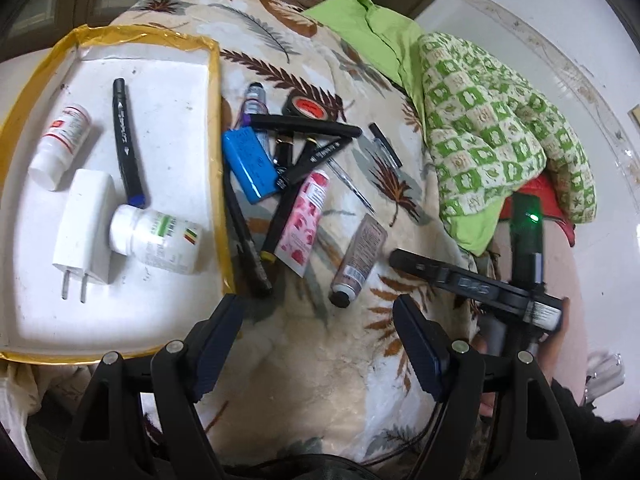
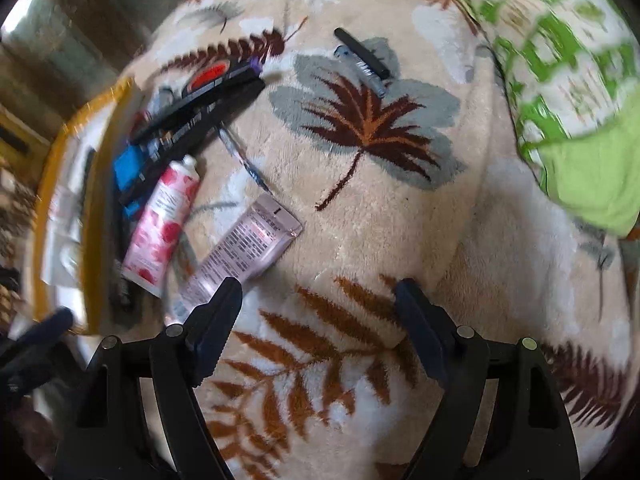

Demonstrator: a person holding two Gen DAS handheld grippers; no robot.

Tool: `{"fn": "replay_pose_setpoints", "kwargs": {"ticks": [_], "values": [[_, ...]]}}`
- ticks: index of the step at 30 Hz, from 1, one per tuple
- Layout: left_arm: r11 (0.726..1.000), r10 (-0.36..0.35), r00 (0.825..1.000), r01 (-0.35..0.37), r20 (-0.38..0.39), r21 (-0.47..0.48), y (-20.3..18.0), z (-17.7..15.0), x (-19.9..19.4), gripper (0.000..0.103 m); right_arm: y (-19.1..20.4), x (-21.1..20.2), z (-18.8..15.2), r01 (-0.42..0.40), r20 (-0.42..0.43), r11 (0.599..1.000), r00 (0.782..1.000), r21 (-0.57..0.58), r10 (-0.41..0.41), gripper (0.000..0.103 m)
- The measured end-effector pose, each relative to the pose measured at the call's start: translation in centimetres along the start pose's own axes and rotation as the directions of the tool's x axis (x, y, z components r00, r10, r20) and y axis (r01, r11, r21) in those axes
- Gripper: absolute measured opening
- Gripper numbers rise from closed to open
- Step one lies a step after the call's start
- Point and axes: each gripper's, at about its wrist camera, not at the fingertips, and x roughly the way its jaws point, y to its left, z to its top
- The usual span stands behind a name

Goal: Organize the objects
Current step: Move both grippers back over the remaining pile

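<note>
While both tongs hang over the leaf-print blanket (image 2: pixel 360 208) on the bed, sorting looks partly done. White tray with yellow rim (image 1: pixel 216 80) already holds two pill bottles (image 1: pixel 154 240), a white charger plug (image 1: pixel 86 232) and one black marker (image 1: pixel 124 136).

Left on the blanket, just beside the tray's right edge: blue battery pack (image 1: pixel 250 164), red-cored tape roll (image 1: pixel 308 106), a tangle of black markers (image 1: pixel 304 126), rose-print tube (image 1: pixel 306 220), pinkish tube with black cap (image 1: pixel 360 260), and a clear pen (image 1: pixel 384 144) a little apart.

Left tongs (image 1: pixel 320 320): jaws spread wide, nothing between them, bare blanket below, near the pinkish tube's cap.
Right tongs (image 2: pixel 316 308): fully spread, empty. Its left finger (image 2: pixel 218 312) overlaps the cap end of the pinkish tube (image 2: pixel 244 252) in view; can't tell if it touches. Right view is motion-blurred.

My read: step in hand is the reach for the next item, most likely the pinkish tube, being nearest both tongs. Next move calls for shifting left so the jaws straddle the tube across its narrow width, then closing, lifting and carrying it over the tray rim. Risk: soft blanket gives, so the tube may slide or tilt as the fingers close.
</note>
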Motion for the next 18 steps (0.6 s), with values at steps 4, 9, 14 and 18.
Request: {"fn": "replay_pose_setpoints", "kwargs": {"ticks": [4,9,14,18], "values": [[1.0,0.018,1.0,-0.018,0.014,-0.01,0.3,0.2,0.0,0.078,-0.9,-1.1,-0.9,-0.066,0.015,0.996,0.998,0.063,0.066,0.076],[1.0,0.014,0.999,-0.013,0.042,-0.008,0.5,0.3,-0.7,0.078,0.3,-1.8,-2.0,-0.124,0.011,0.991,0.992,0.055,0.124,0.072],[1.0,0.016,0.999,-0.015,0.043,-0.021,0.8,0.4,-0.8,0.078,2.3,-0.7,-2.5,-0.157,-0.028,0.987,0.987,0.041,0.158,0.06],[0.999,0.019,0.999,-0.017,0.048,-0.027,0.9,0.4,-0.9,0.078,3.3,0.1,-3.0,-0.18,-0.056,0.983,0.982,0.045,0.183,0.059]]}}
